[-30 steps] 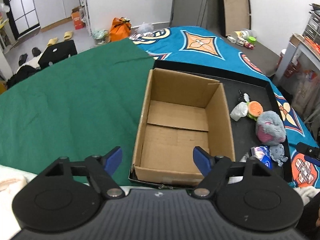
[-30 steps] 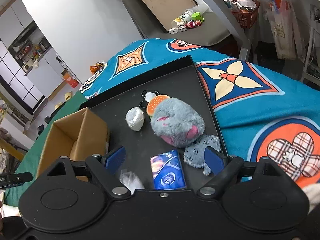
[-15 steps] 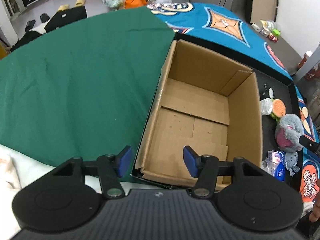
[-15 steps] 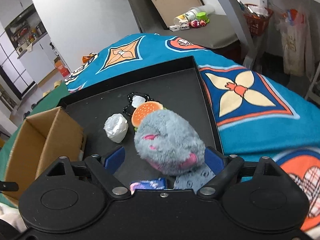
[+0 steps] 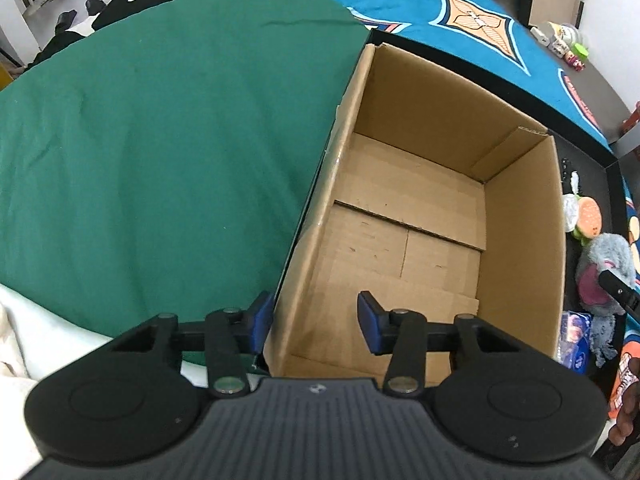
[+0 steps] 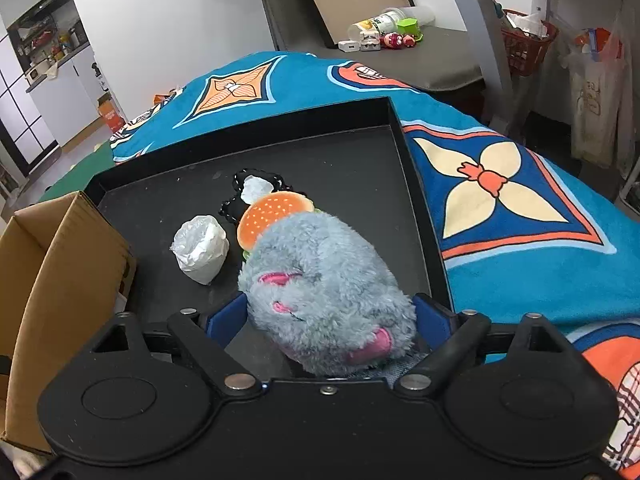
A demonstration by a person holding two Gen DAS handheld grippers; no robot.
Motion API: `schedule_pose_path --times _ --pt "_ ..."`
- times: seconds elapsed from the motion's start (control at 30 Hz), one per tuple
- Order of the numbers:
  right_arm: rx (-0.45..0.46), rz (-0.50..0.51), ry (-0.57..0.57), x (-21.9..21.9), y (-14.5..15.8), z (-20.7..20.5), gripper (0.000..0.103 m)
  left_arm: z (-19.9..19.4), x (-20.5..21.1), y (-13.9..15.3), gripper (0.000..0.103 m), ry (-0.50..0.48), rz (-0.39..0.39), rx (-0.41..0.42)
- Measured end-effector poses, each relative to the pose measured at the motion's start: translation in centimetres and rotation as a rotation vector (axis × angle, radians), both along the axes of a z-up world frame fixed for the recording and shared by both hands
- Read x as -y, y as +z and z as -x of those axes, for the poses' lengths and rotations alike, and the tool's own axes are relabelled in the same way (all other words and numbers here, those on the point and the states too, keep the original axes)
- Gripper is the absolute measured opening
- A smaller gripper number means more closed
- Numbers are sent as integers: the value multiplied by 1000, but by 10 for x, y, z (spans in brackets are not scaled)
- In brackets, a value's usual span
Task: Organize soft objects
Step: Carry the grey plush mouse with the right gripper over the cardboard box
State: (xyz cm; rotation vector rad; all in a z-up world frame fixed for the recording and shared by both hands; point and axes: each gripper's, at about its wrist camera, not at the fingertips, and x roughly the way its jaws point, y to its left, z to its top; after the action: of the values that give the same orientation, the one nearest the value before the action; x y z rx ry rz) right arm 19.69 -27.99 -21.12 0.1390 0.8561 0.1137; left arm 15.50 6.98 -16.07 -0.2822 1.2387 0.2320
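Observation:
An empty cardboard box (image 5: 420, 208) stands on the left of a black tray (image 6: 344, 160). My left gripper (image 5: 314, 320) is open, its fingers astride the box's near left wall. A grey and pink plush toy (image 6: 324, 292) lies on the tray between the open fingers of my right gripper (image 6: 326, 320); whether the pads touch it is unclear. Behind it lie a burger plush (image 6: 272, 214), a white wrapped bundle (image 6: 202, 246) and a black item with a white patch (image 6: 254, 188). The left wrist view shows the grey plush (image 5: 606, 268), a blue packet (image 5: 574, 338) and a small grey plush (image 5: 604, 336).
A green cloth (image 5: 160, 140) covers the surface left of the box. A blue patterned blanket (image 6: 500, 200) lies right of and behind the tray. A grey bench with small toys and a bottle (image 6: 384, 36) stands further back. The box wall (image 6: 60, 280) is at my right gripper's left.
My left gripper moved forward and down to the box's near left wall and narrowed somewhat. My right gripper advanced over the packet and small plush until the grey plush sits between its fingers.

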Motion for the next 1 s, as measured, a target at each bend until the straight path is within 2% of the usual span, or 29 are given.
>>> schedule_pose_path --times 0.13,0.2,0.27,0.37,0.47,0.63,1.0 --pt "-2 33 20 -7 -4 -1 91 -2 -1 -4 33 14 2 -12" --pt "3 40 18 -8 -5 0 90 -2 -3 -6 20 25 3 -15" --pt "11 45 24 -9 -5 0 82 0 -5 -8 15 44 -4 -12" --pt "22 44 31 -8 -3 2 72 1 -4 -8 15 41 -4 -5" --pt "25 17 24 -4 1 4 67 3 -5 -7 15 37 -5 1" --pt "64 4 15 -4 15 10 66 9 -2 -3 15 4 -10 23" --pt "132 -18 67 -33 53 25 66 18 -6 3 15 -52 53 71"
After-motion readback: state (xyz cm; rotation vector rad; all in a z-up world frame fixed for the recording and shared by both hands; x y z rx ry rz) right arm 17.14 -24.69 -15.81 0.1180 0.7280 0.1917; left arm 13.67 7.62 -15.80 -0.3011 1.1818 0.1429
